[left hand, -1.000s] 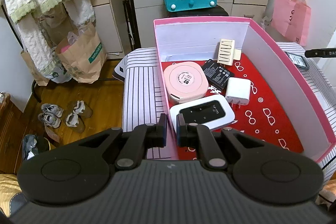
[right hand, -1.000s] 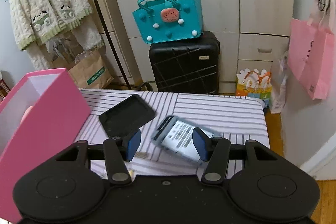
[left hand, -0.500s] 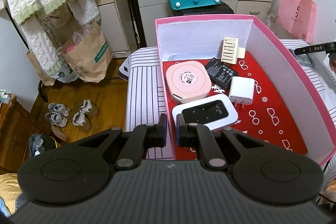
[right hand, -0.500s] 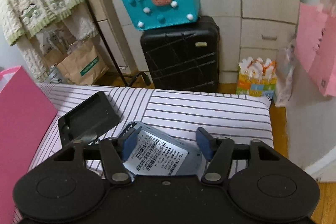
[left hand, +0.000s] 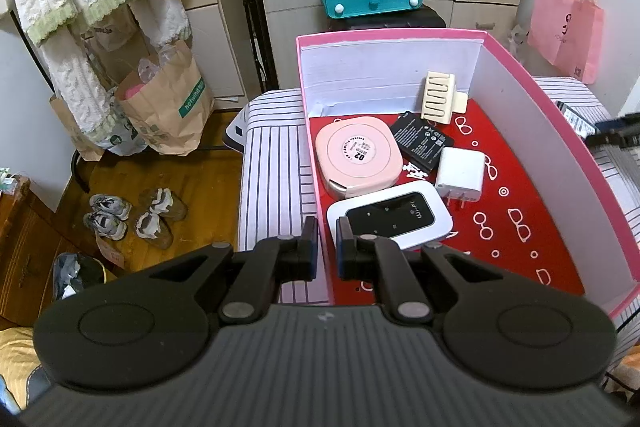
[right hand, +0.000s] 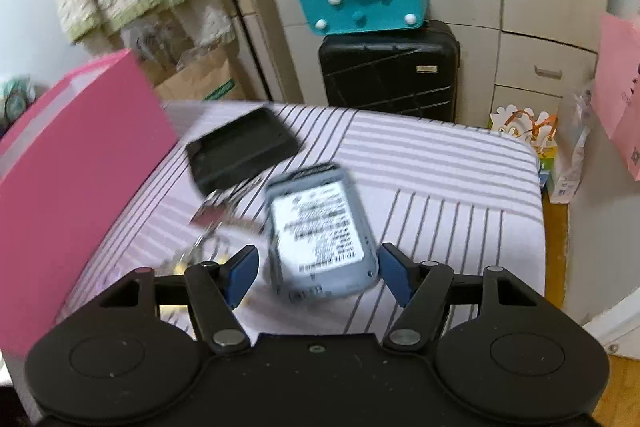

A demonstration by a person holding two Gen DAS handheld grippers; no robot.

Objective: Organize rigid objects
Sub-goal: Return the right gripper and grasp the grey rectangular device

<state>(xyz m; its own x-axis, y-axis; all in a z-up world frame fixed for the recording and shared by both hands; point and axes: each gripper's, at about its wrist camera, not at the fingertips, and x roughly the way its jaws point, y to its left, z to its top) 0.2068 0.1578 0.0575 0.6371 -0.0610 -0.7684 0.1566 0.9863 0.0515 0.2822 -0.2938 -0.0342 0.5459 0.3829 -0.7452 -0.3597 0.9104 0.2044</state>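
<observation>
Grey labelled device (right hand: 320,231) now lies on the striped surface (right hand: 440,163) between the right hand-held gripper (right hand: 316,277) pads, jaws wider than a second ago, not touching it. Left hand-held gripper (left hand: 327,243), unmoved, pinches the pink box (left hand: 560,131) wall. A grasp looks imminent.

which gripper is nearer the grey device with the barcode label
Right. The right gripper brackets the grey device with open jaws. The left gripper sits shut at the pink box's near-left wall, away from it.
</observation>
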